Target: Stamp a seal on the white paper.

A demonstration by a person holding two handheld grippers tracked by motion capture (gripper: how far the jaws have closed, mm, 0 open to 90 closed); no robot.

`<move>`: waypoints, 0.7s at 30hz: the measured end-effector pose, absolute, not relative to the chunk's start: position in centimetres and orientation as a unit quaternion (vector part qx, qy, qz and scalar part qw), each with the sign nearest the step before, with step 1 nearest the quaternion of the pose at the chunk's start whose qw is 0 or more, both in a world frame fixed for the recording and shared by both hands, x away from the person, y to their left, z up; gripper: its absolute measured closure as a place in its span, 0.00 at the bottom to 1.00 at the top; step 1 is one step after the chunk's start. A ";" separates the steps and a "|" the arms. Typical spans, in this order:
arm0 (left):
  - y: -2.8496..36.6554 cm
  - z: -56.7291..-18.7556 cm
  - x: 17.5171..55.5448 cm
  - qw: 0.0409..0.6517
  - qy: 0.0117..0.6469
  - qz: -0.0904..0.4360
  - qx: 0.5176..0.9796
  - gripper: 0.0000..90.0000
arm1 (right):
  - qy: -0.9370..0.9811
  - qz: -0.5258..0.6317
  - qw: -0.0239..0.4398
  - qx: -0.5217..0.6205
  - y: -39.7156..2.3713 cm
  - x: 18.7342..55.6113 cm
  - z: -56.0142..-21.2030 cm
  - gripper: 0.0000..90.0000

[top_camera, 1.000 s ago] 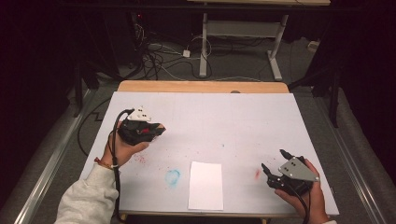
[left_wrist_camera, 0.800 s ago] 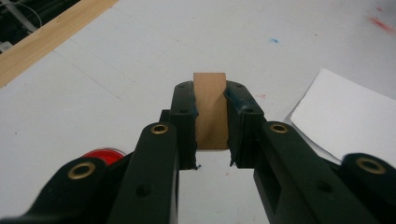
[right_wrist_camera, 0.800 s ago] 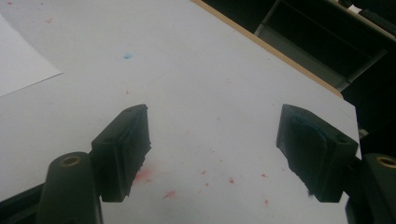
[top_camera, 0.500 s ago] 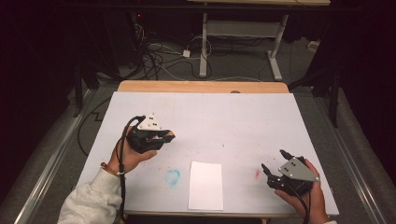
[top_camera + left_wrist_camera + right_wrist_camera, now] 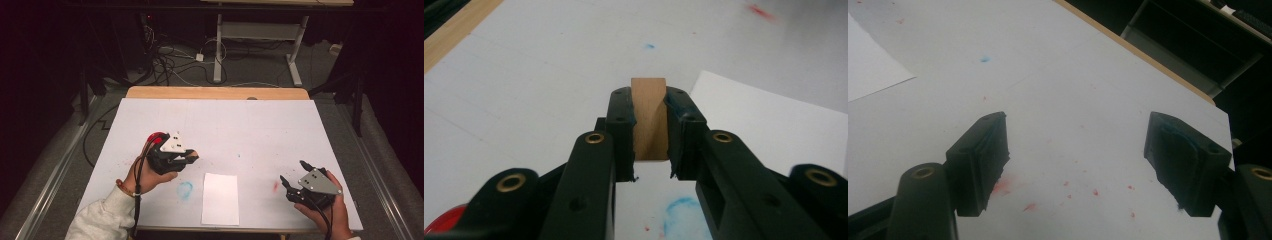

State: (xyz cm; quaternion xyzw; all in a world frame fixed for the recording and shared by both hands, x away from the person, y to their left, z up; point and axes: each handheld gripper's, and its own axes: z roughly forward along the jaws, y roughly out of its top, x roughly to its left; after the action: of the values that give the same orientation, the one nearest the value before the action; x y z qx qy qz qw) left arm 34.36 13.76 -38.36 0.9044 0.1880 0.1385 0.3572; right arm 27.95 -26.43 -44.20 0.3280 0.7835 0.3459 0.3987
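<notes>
L gripper is clamped on a small wooden block; in the left gripper view the block stands upright betw. both pads, its top poking out past the tips. In the high view the block's tip shows just at the jaw ends, above the table left of centre. R gripper sits near the front right corner, jaws wide apart w/ nothing betw. them; the right gripper view shows bare sheet in the gap.

Around: a white sheet of paper lies flat at the front edge, betw. the two grippers, just right of and nearer than the L one. A blue smudge ring sits just left of the paper, below the L hand. A red smear lies just left of the R gripper; small red specks around it. A tiny blue dot lies further back, mid-table. Nothing stands betw. the block and the paper.

Surface: white cover over a wooden tabletop, wood strip showing along the far edge. Room is dark; grey floor w/ tangled cables and a white desk frame behind the table.
</notes>
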 end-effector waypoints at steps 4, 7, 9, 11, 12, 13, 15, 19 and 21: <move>13.1 -38.5 33.8 0.358 0.178 0.132 0.907 0.82 | 0.784 0.346 0.398 0.328 -26.4 27.9 -44.2 0.29; 12.5 -38.7 33.3 0.356 0.166 0.126 0.911 0.82 | 0.784 0.346 0.398 0.327 -26.4 27.9 -44.2 0.29; 12.0 -39.0 33.0 0.354 0.158 0.121 0.914 0.82 | 0.784 0.346 0.398 0.329 -26.4 27.9 -44.2 0.29; 11.6 -39.2 32.6 0.352 0.153 0.115 0.916 0.82 | 0.783 0.346 0.398 0.329 -26.4 27.9 -44.2 0.29; 11.4 -39.4 32.5 0.347 0.146 0.112 0.919 0.82 | 0.784 0.346 0.398 0.327 -26.4 27.9 -44.2 0.29; 11.2 -39.5 32.3 0.346 0.144 0.111 0.920 0.82 | 0.784 0.346 0.398 0.327 -26.4 27.9 -44.2 0.29; 10.8 -39.8 32.1 0.343 0.137 0.105 0.923 0.82 | 0.785 0.346 0.398 0.326 -26.4 27.9 -44.2 0.29; 10.0 -40.6 31.8 0.336 0.125 0.093 0.929 0.82 | 0.785 0.346 0.397 0.326 -26.4 27.9 -44.2 0.29; 9.5 -41.2 31.6 0.331 0.120 0.088 0.932 0.82 | 0.785 0.346 0.397 0.326 -26.4 27.9 -44.2 0.29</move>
State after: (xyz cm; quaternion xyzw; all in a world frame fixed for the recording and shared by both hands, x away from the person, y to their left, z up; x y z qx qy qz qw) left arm 31.62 9.49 -41.16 0.9318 0.1204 0.0882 0.3308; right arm 27.91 -26.36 -44.22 0.3262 0.7852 0.3456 0.3971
